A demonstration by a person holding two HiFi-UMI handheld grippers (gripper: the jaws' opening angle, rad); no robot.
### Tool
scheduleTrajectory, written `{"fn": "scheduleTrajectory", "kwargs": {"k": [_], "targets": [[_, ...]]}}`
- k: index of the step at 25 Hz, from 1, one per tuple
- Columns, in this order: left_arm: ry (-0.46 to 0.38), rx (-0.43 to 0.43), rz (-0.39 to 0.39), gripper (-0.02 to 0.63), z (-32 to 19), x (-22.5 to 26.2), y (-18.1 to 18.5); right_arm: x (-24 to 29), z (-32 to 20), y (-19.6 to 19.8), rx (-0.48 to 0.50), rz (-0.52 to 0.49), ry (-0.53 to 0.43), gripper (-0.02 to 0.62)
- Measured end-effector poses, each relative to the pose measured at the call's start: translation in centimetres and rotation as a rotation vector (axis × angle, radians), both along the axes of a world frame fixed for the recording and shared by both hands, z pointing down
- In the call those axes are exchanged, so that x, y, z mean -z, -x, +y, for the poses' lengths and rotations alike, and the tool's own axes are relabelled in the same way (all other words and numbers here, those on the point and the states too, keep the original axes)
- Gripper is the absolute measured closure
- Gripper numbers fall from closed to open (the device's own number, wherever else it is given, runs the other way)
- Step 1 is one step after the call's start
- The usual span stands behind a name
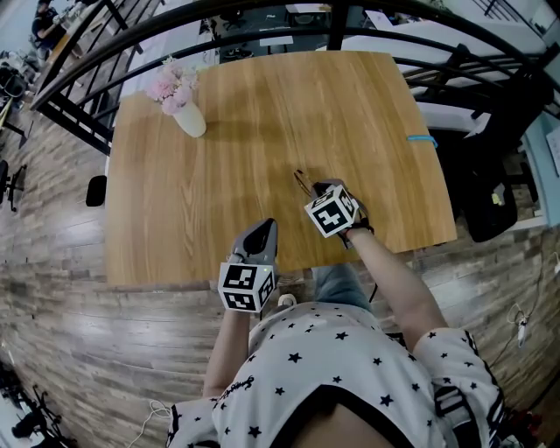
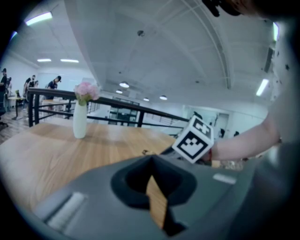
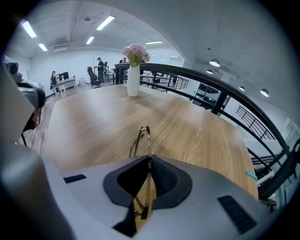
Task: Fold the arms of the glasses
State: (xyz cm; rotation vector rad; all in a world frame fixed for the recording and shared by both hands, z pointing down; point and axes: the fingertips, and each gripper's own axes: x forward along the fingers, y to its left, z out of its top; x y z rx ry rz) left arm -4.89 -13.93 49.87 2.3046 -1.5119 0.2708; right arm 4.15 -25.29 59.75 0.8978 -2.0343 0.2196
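Right gripper (image 3: 149,160): jaws nearly together, pinched on the thin gold-coloured wire-framed glasses (image 3: 147,140). The frame runs between the ribbed black pads and sticks out past the tips, over the wood. In the head view the glasses (image 1: 302,181) show as a thin dark line just ahead of the right gripper (image 1: 318,189), over the near-right part of the light brown wooden table (image 1: 219,192). I cannot tell whether they touch the tabletop, or how the arms lie.

Left gripper (image 2: 151,161): jaws together, with nothing between them; only a sliver of table wood shows through the slit. In the head view the left gripper (image 1: 265,227) sits at the table's near edge, beside the right one and apart from the glasses. From its own view the right gripper's marker cube (image 2: 194,139) shows ahead and to the right, with a bare forearm behind it.

Farther out: a small white vase (image 1: 190,121) stands upright at the table's far-left corner, holding a bunch of pale pink flowers (image 1: 171,86); it is the only container on the table. The same vase (image 3: 133,80) appears in the right gripper view, well apart from the glasses. A small blue object (image 1: 421,138) lies at the table's right edge. A black metal railing (image 1: 262,26) curves round the far side. The person wears a white shirt with black stars (image 1: 332,367).
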Motion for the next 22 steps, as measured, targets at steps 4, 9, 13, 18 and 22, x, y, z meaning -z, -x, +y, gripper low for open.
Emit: {"fn": "scheduleTrajectory", "kwargs": {"k": [4,9,13,18,22], "targets": [[0.005,0.006,0.002,0.598,-0.5,-0.2,0.4,-0.6,-0.7,0.2,0.006,0.029,-0.008,0.563],[0.016,0.009,0.006,0.598,-0.7,-0.8,0.4,-1.2,-1.2,0.4,0.017,0.055,-0.018,0.563],[0.023,0.011,0.009,0.598,-0.8,-0.9,0.8,-1.3,-1.3,0.9,0.032,0.075,-0.026,0.563],[0.026,0.011,0.012,0.598,-0.9,-0.9,0.9,-1.3,-1.4,1.3,0.033,0.089,-0.035,0.563],[0.031,0.009,0.010,0.598,-0.8,-1.1,0.9,-1.6,-1.1,1.5,0.039,0.098,-0.025,0.563]]}}
